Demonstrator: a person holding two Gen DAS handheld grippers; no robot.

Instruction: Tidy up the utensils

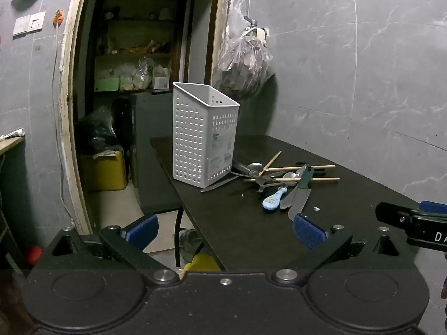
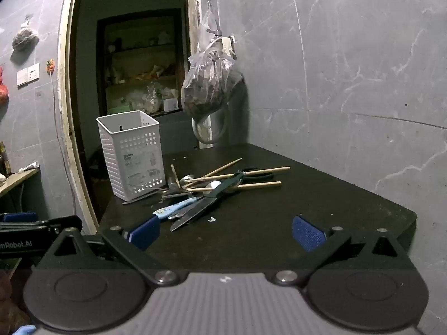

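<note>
A white perforated utensil basket [image 1: 205, 136] [image 2: 131, 153] stands upright near the left edge of the dark table [image 1: 251, 223] [image 2: 307, 203]. Beside it lies a loose pile: wooden chopsticks [image 1: 301, 168] [image 2: 245, 171], metal spoons [image 1: 255, 166], a light blue handled utensil [image 1: 275, 200] [image 2: 173, 208], and knives [image 1: 300, 199] [image 2: 195, 213]. My left gripper [image 1: 225, 230] hovers open at the table's near edge, nothing between its blue pads. My right gripper [image 2: 226, 233] is open too, short of the pile and holding nothing. The right gripper's body also shows at the right edge of the left wrist view.
Behind the table is a grey marbled wall with a plastic bag [image 1: 245, 64] [image 2: 209, 83] hanging from a hook. An open doorway at left leads to dim shelves [image 1: 134, 55]. A yellow container [image 1: 104, 170] sits on the floor there. The table's left edge drops off beside the basket.
</note>
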